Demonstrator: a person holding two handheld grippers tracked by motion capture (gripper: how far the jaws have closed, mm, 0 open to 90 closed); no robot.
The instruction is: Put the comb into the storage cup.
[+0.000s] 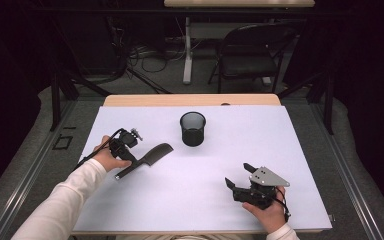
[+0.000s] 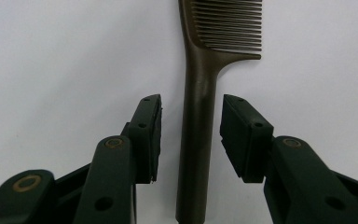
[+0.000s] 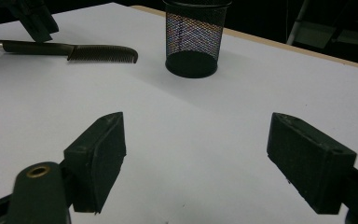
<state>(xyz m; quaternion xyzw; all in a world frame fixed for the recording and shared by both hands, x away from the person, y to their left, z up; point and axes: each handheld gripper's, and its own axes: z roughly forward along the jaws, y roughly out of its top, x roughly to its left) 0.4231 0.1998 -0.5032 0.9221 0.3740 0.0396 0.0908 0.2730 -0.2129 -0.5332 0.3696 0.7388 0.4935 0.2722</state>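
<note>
White covering is seen over most of the tabletop, and a wooden edge is left bare at the far side. On this tabletop three kinds of things are found: the two tools, a cup and a comb.

The left tool is held in the left hand, at the left side of the high view, directly above the handle of the comb. In the left gripper view the handle is seen between the two black jaws. A narrow gap is left on each side, so the handle is not yet pinched; the jaws are spread only a little around it. No contact between the pads and the handle can be made out.

The right tool is held in the right hand near the front right part of the tabletop, well apart from the comb. Its jaws are spread wide and nothing is between them; white surface is seen in the gap in the right gripper view.

A black mesh cup is standing upright near the middle, toward the far side. It is placed just to the right of the comb's toothed end.

The dark brown comb is lying flat, with the teeth pointed away from the left hand.
</note>
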